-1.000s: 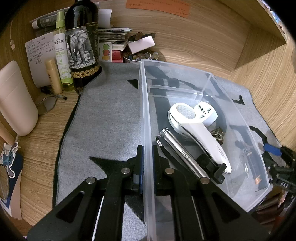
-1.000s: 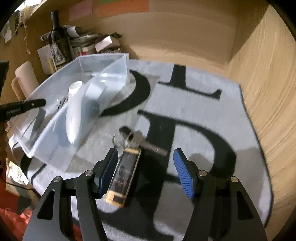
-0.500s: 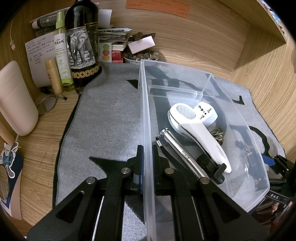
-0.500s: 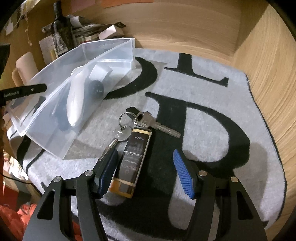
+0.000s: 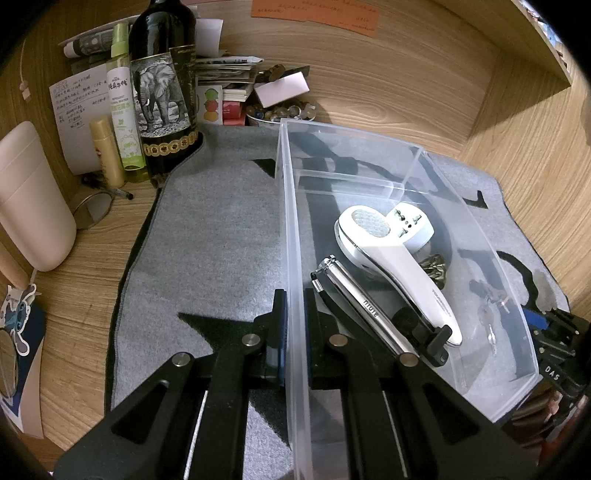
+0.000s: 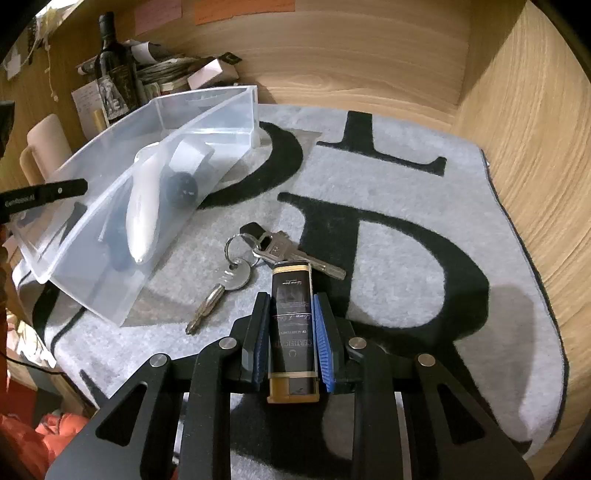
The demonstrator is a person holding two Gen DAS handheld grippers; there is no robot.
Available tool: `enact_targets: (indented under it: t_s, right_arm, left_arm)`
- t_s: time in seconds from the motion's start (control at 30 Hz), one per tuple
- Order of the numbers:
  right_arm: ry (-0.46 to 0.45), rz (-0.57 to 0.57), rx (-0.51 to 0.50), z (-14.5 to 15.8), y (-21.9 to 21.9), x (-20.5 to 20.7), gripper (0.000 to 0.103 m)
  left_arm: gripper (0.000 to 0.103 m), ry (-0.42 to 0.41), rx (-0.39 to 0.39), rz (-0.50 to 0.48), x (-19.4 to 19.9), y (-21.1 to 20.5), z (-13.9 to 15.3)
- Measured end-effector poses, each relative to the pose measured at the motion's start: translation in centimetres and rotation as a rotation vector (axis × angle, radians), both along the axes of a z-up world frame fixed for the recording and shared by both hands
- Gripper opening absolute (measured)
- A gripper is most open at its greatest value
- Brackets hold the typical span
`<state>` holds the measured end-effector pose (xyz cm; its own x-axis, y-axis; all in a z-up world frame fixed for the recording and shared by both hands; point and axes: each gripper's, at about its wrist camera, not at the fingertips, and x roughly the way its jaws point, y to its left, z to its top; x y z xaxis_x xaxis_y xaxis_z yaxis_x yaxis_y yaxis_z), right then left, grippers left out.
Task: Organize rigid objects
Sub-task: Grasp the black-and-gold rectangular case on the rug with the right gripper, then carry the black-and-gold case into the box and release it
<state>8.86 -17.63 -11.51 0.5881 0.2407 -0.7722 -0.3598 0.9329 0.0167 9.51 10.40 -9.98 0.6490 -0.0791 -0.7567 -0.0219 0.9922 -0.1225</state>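
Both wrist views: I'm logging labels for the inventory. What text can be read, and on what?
"CERTIFICATE": black-and-gold box clamped in the right gripper; its smaller print is unreadable.
"DAS": right gripper's body, seen in the left view.
Silver tool in the bin: short engraving, unclear.
Green spray bottle, note, orange slip: too small.

The left wrist camera sits just behind its own two black fingers [image 5: 293, 328] and looks steeply down and forward along one long wall of the clear plastic rectangular bin [image 5: 291, 229], near enough that the wall runs out of the bottom of the picture, with the wooden back panel [image 5: 388, 81] closing the view beyond. The right wrist camera looks down at a like slant over the grey rug with large black letters [image 6: 406, 229] from close above it, facing the same wooden corner with the bin off to its left. Both views share the bin [image 6: 107, 254], the rug [image 5: 207, 236] and the dark wine bottle with an elephant label [image 5: 162, 92] [image 6: 114, 70]; the dark blue-tipped shape at the right edge of the left view is probably the other gripper, though it is too cramped there to be sure.
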Motion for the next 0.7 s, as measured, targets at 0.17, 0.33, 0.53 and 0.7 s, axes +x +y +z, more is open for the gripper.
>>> enact_targets:
  t_s: [0.17, 0.33, 0.53, 0.7]
  right_arm:
    - [-0.041, 0.006, 0.012, 1.6, 0.0, 0.0, 0.021]
    - [-0.130, 0.032, 0.025, 4.3, 0.9, 0.1, 0.021]
    - [-0.222, 0.088, 0.010, 7.4, 2.7, 0.4, 0.021]
    - [-0.281, 0.145, -0.016, 9.4, 4.5, 0.6, 0.021]
  left_arm:
    - [0.006, 0.000, 0.000, 0.001, 0.0, 0.0, 0.0]
    - [0.006, 0.000, -0.001, 0.001, 0.0, 0.0, 0.0]
    - [0.006, 0.000, 0.002, -0.001, 0.0, 0.0, 0.0]
    - [0.006, -0.001, 0.001, 0.000, 0.0, 0.0, 0.0]
